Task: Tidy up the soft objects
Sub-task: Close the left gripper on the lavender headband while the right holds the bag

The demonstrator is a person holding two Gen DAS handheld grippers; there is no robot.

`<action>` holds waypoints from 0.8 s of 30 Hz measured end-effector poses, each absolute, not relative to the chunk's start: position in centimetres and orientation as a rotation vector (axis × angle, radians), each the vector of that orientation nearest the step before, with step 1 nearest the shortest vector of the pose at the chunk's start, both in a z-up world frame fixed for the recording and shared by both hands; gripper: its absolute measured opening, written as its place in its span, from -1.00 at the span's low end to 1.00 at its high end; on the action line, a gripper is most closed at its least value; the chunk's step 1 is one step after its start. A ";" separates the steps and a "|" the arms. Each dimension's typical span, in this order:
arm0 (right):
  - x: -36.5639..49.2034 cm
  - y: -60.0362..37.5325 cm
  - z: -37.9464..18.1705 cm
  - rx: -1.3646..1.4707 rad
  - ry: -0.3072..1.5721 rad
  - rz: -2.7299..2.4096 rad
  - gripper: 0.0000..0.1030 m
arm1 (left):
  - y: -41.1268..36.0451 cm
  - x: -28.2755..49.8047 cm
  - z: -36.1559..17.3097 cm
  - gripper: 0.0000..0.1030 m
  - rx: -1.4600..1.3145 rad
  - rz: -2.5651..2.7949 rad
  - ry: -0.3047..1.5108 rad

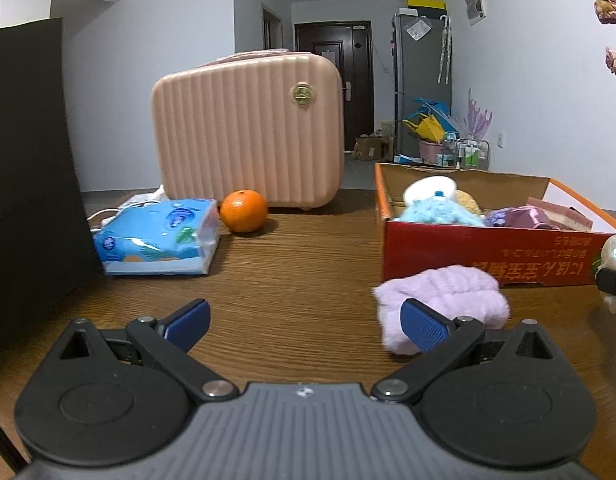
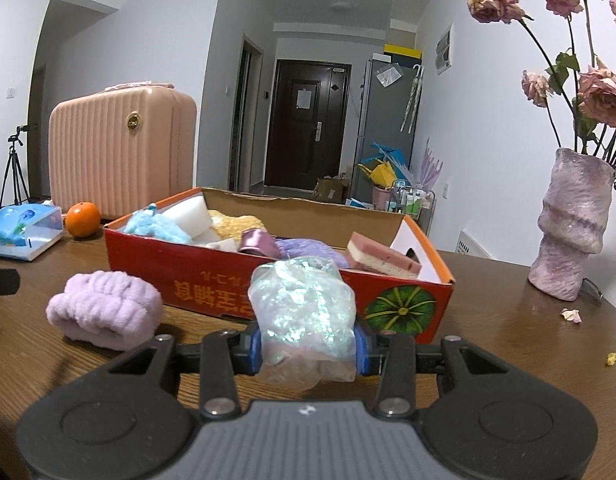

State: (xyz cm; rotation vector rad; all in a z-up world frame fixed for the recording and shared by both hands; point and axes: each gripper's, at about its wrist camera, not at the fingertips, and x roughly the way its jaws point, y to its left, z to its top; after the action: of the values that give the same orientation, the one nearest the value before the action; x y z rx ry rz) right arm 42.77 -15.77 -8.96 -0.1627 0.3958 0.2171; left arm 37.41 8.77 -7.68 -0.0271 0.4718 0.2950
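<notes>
A red cardboard box [image 2: 212, 276] with an orange rim stands on the wood-grain bench [image 1: 292, 272], already holding a fluffy blue plush [image 2: 156, 226], white foam blocks [image 2: 188, 212], a yellow sponge [image 2: 236, 222], a shiny purple pouch [image 2: 256, 242] and a pink-and-cream layered sponge [image 2: 381, 258]. Just in front of its near wall lies a lilac ribbed towel roll [image 2: 104, 312], soft and fuzzy, between the two tools. The right hand-held gripper [image 2: 308, 344] pinches a crinkled, iridescent plastic bag [image 2: 304, 312] between its blue pads, close before the box's printed front wall, which rises in its way. The left hand-held gripper [image 1: 304, 324] is spread wide with nothing between its blue ridged pads; the towel roll sits behind its right finger. Farther left on the bench are a blue tissue pack [image 1: 160, 236], an orange [image 1: 244, 210] and a ribbed pink hard-shell case [image 1: 248, 136]. At the right stands a rough lilac vase [image 2: 571, 224] of dried roses [image 2: 599, 96], with fallen petals [image 2: 571, 315] nearby.
</notes>
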 end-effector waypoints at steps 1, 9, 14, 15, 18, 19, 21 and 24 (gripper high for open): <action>42.8 -16.0 -9.0 -0.163 0.394 0.216 -0.21 | 8.4 37.6 -7.7 1.00 -0.027 0.293 0.475; 43.2 -18.4 -8.9 -0.171 0.384 0.202 -0.21 | 5.4 39.0 -7.6 1.00 -0.022 0.243 0.480; 43.6 -19.5 -8.9 -0.174 0.382 0.187 -0.21 | 3.6 40.5 -7.9 1.00 -0.029 0.202 0.508; 43.7 -19.7 -8.9 -0.173 0.382 0.183 -0.21 | 3.3 40.8 -8.0 1.00 -0.036 0.195 0.513; 44.0 -20.4 -8.9 -0.167 0.384 0.169 -0.20 | 2.4 41.8 -8.1 1.00 -0.044 0.174 0.527; 44.1 -20.6 -9.0 -0.165 0.385 0.165 -0.20 | 2.1 42.1 -8.2 1.00 -0.038 0.173 0.529; 44.2 -20.9 -9.0 -0.161 0.387 0.158 -0.20 | 1.5 42.7 -8.4 1.00 -0.023 0.179 0.534; 44.3 -20.9 -9.1 -0.159 0.393 0.161 -0.20 | 0.7 44.0 -8.8 1.00 0.014 0.214 0.554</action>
State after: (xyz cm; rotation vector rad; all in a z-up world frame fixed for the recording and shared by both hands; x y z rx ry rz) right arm 44.27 -20.89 -9.14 -0.1594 0.3932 0.1606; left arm 43.98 0.75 -8.84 0.0143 0.5540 0.2143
